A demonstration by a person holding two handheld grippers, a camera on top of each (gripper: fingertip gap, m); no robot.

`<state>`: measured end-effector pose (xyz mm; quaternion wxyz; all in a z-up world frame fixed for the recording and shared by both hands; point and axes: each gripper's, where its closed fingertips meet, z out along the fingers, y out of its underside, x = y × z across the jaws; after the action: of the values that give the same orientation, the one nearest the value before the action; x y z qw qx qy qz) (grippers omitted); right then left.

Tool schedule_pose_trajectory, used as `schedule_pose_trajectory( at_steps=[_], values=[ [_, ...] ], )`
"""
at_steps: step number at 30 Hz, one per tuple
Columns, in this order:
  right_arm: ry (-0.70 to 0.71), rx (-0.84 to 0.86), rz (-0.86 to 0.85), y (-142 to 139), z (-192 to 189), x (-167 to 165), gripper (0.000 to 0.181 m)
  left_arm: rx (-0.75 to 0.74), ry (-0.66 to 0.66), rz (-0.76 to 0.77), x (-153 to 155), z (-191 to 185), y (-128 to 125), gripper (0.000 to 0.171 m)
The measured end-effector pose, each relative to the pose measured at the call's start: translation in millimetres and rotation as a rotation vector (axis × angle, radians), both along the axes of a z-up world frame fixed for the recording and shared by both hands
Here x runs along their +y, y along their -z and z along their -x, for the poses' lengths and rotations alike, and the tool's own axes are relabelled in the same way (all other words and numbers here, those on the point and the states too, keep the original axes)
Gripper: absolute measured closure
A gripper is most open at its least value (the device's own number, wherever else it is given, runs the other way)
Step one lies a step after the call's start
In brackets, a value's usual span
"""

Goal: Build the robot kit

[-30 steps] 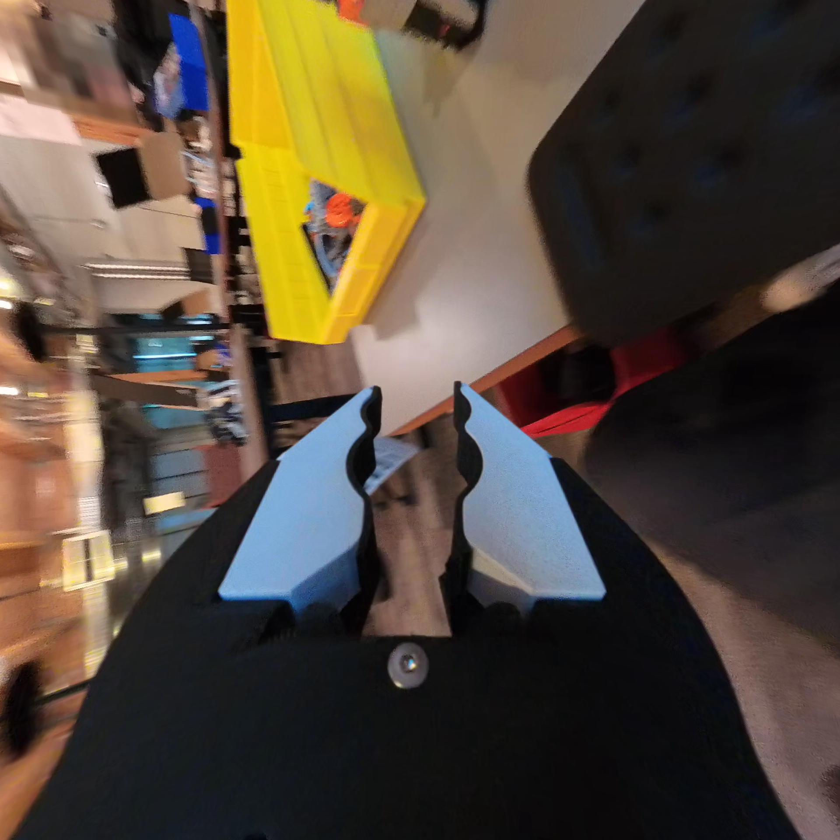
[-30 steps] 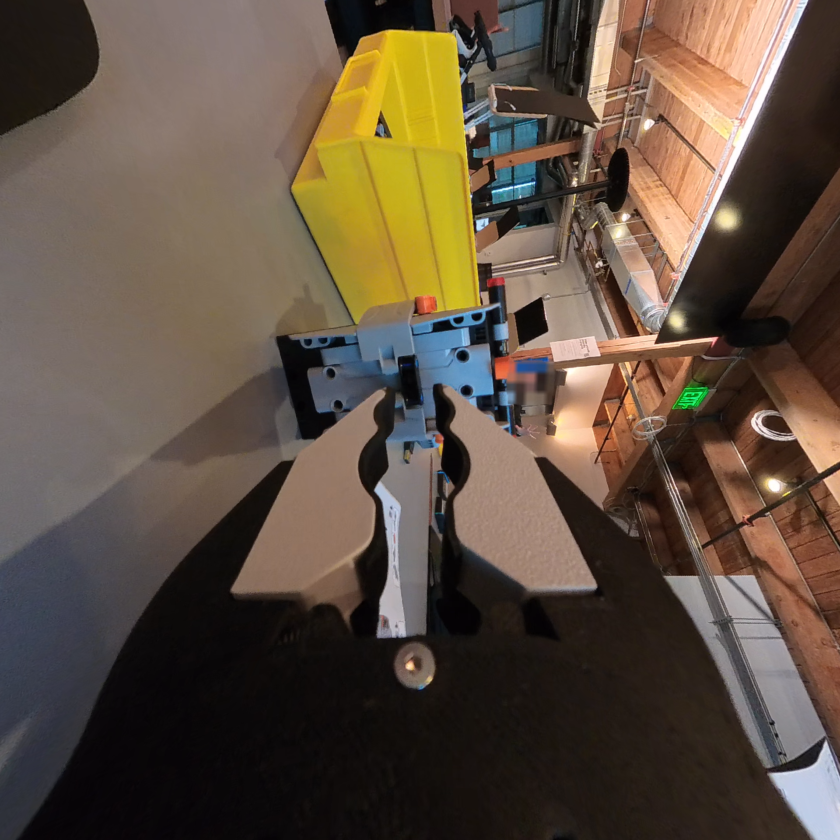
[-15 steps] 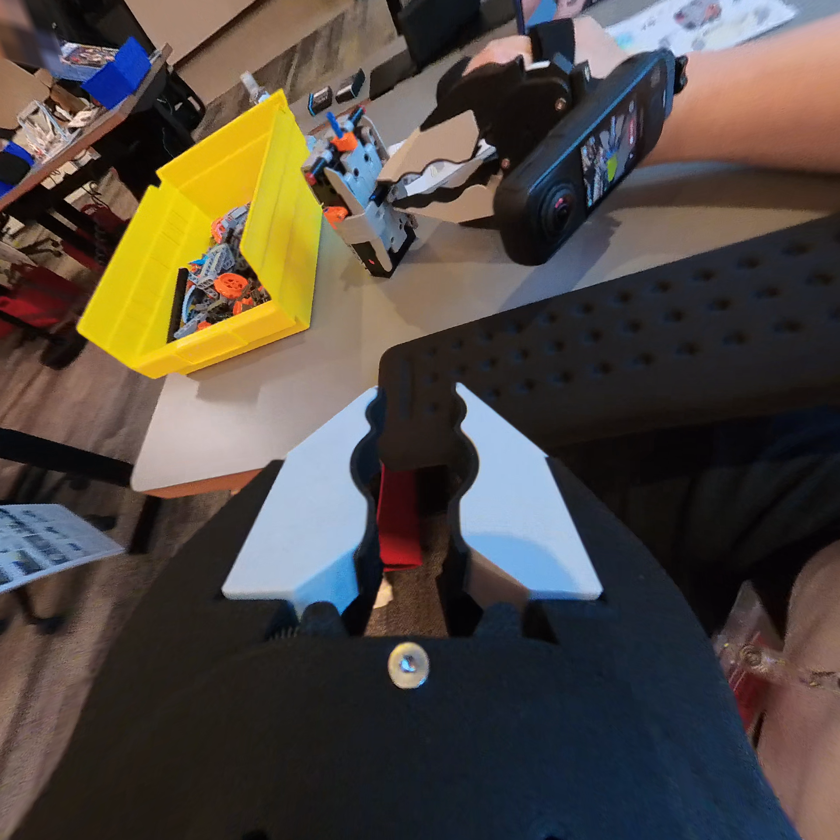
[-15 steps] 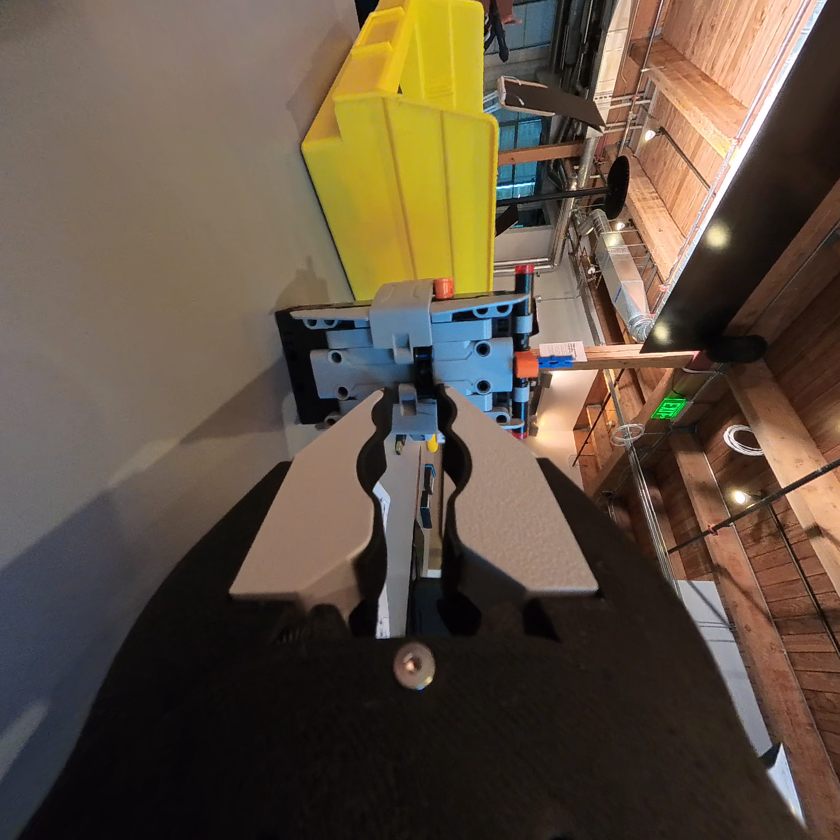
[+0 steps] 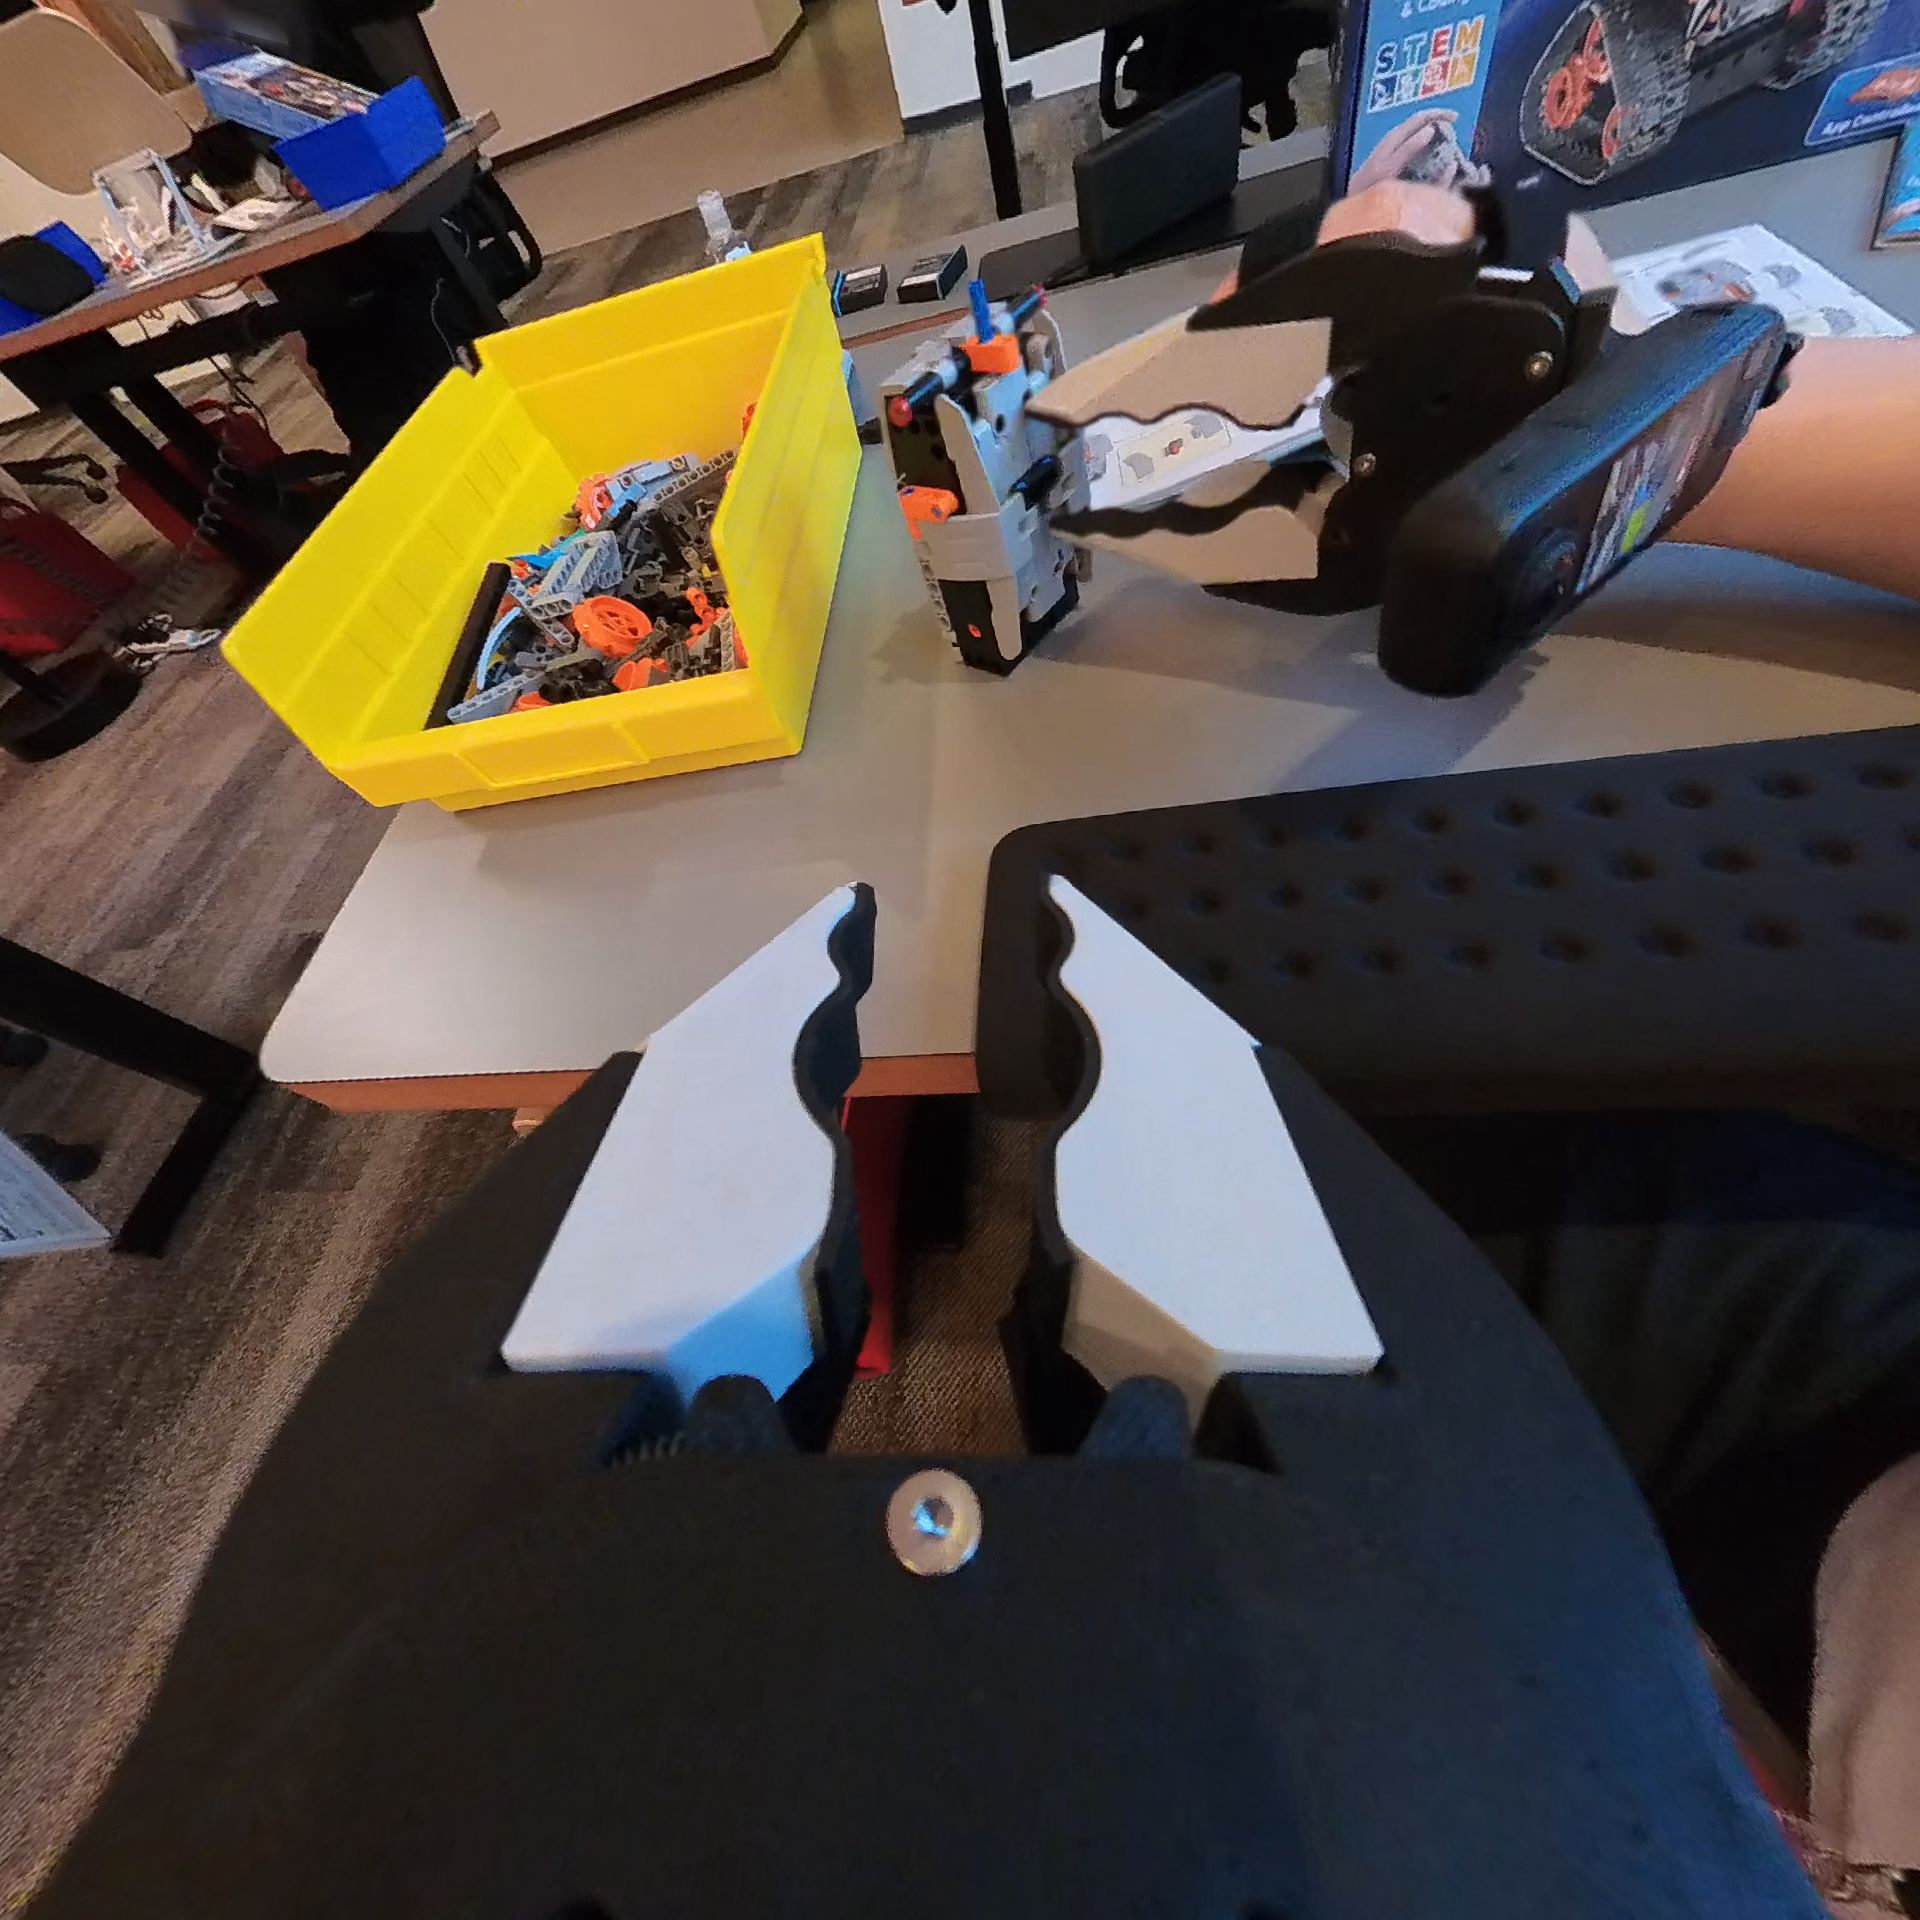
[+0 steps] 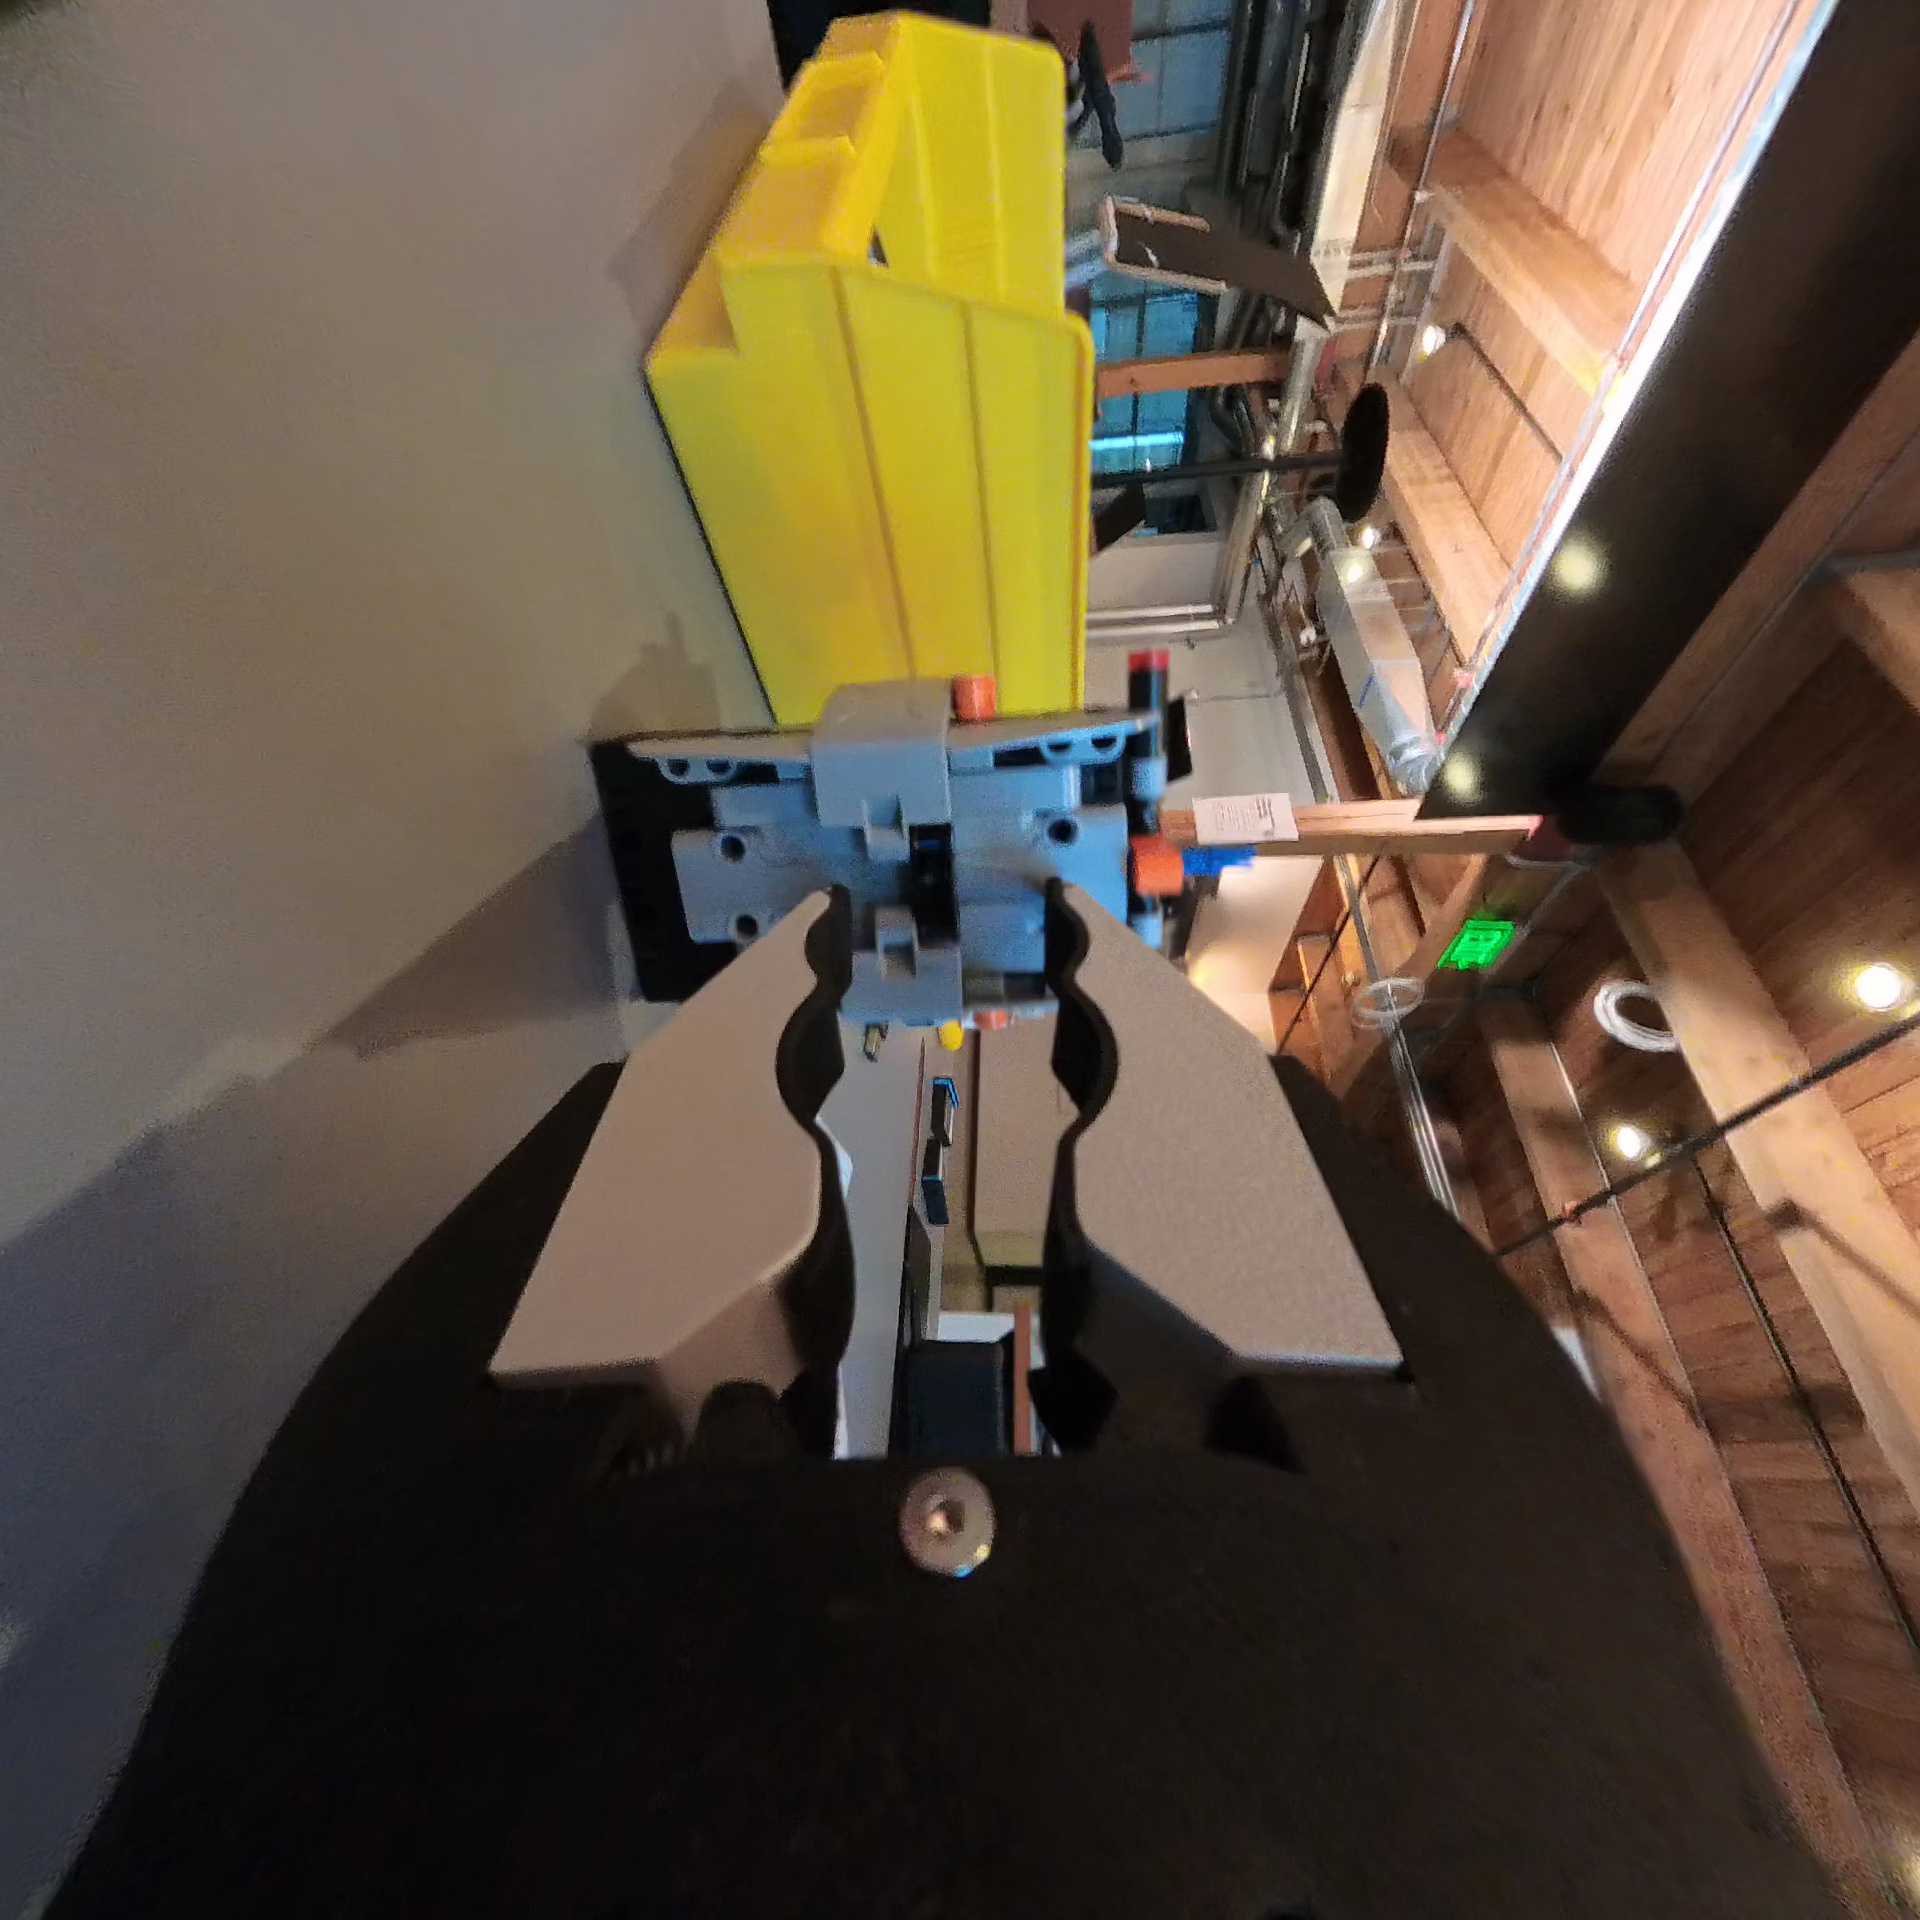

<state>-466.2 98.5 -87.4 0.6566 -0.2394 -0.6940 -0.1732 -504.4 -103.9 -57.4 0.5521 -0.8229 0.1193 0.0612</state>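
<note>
A grey and black brick-built model with orange and blue pins stands on the grey table beside a yellow bin holding several loose parts. My right gripper is turned on its side and held by a hand. It is open, with its fingertips on either side of the model's grey block. In the right wrist view the gripper brackets the model, with the bin behind it. My left gripper is open and empty over the table's near edge, far from the model.
A black perforated pad covers the table's near right. A printed sheet and a blue box lie at the back right, with small black items behind the bin. Another table stands far left. Across from one pair of fingers to the other is roughly 20 centimetres.
My left gripper swung from a sideways, blurred view to a level one facing the table, its jaws about as wide. My right gripper's jaws opened wider around the model's grey block.
</note>
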Motion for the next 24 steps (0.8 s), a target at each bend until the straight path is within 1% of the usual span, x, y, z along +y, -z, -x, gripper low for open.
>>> schedule_pose_trajectory(
  at_steps=[2,4,7,8,9,13,14,15,16,18,19,21,22,23,24],
  values=[
    [-0.018,-0.009,0.002,2,5,-7,0.149,-0.016,0.008,0.003,0,0,3,0.142],
    [-0.029,-0.057,0.016,11,9,-10,0.157,-0.021,0.013,0.012,0,0,7,0.142],
    [-0.023,-0.046,-0.013,11,11,-9,0.158,-0.019,0.021,0.033,2,3,14,0.143],
    [-0.017,-0.027,-0.01,8,11,-9,0.165,-0.02,0.023,0.037,4,4,16,0.143],
    [-0.018,-0.023,0.003,7,10,-10,0.166,-0.023,0.027,0.038,5,5,18,0.143],
    [-0.011,-0.006,0.072,6,12,-11,0.164,-0.059,0.066,0.027,21,9,24,0.143],
    [-0.026,-0.011,0.086,5,11,-15,0.15,-0.068,0.084,0.021,28,10,25,0.143],
    [-0.044,-0.033,0.112,6,9,-21,0.144,-0.076,0.109,0.014,36,10,26,0.143],
    [-0.044,-0.021,0.148,1,3,-26,0.144,-0.086,0.141,0.01,45,9,27,0.143],
    [-0.033,0.045,0.341,-6,-10,-35,0.148,-0.102,0.209,-0.006,66,7,26,0.141],
    [0.019,0.13,0.468,-13,-18,-30,0.151,-0.105,0.239,-0.023,79,7,24,0.138],
    [0.14,0.363,0.741,-23,-33,-7,0.15,-0.121,0.296,-0.063,105,5,19,0.137],
    [0.178,0.496,0.851,-27,-38,8,0.149,-0.137,0.319,-0.083,118,3,15,0.136],
    [0.163,0.606,0.936,-31,-40,19,0.144,-0.153,0.336,-0.1,131,1,12,0.136],
    [0.114,0.65,1.003,-33,-38,23,0.136,-0.164,0.349,-0.11,141,-1,9,0.136]
  ],
)
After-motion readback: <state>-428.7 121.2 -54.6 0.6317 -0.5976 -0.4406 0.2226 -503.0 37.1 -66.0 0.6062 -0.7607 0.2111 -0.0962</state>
